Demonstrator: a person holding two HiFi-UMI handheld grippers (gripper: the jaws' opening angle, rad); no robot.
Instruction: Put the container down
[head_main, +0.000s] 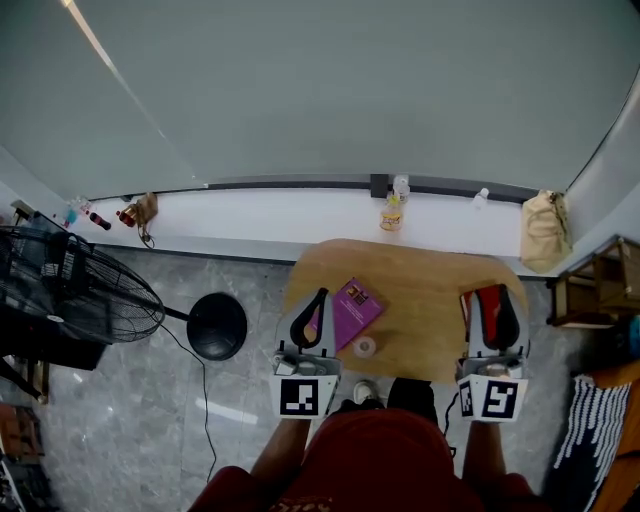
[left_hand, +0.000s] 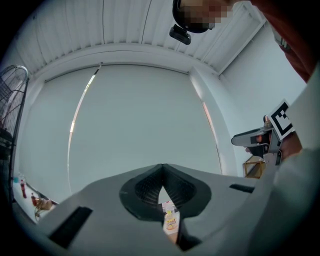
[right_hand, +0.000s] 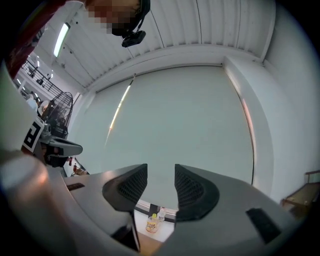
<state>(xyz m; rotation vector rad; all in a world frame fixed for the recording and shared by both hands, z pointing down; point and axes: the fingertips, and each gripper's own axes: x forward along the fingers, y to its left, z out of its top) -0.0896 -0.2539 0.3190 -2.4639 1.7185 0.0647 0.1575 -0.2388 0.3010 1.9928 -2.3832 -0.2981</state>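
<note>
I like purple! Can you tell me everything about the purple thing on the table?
The purple thing is flat and rectangular, like a thin book or packet, with small yellow print near its top. It lies flat, turned cornerwise, on the wooden table. A small white ring sits by its lower corner.

Indoor room, exact use unclear: grey stone-tiled floor (head_main: 240, 300), frosted window wall (head_main: 350, 90), white sill (head_main: 270, 215), pedestal fan (head_main: 80, 290), 1 wooden bench (head_main: 420, 295).
</note>
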